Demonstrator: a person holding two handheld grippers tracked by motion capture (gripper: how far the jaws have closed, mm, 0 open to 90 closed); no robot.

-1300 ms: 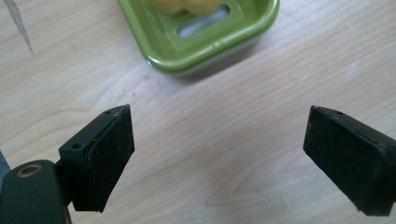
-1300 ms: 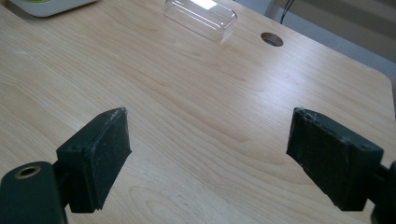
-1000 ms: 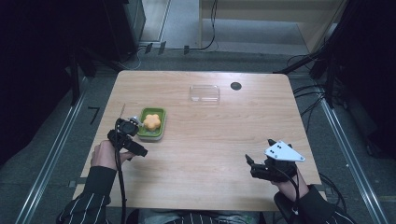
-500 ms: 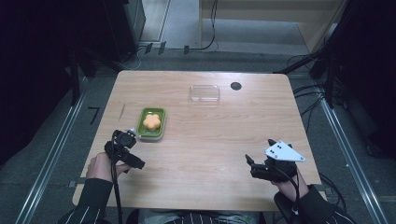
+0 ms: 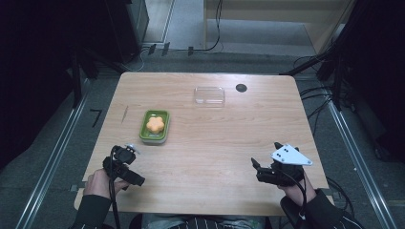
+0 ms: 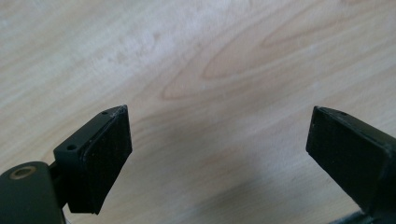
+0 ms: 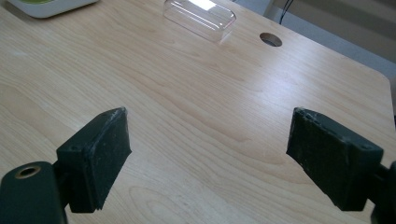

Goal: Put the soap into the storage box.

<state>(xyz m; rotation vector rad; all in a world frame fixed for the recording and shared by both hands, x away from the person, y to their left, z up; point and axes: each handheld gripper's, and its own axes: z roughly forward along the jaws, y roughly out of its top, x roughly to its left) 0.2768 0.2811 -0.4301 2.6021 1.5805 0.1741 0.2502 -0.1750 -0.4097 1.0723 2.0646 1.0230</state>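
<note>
A green tray holds an orange flower-shaped piece left of the table's middle. My left gripper hovers near the front left corner, below the tray and apart from it; its jaws stand wide over bare wood with nothing between them. My right gripper rests near the front right edge, open and empty, pointing toward the table's middle. A clear plastic lid lies at the back; it appears in the right gripper view, with the tray's corner at upper left.
A round cable hole sits in the tabletop just right of the clear lid, also in the right gripper view. Dark equipment and cables surround the table on the floor.
My left gripper has drawn back from beside the green tray toward the front left edge of the table. The right gripper has kept still.
</note>
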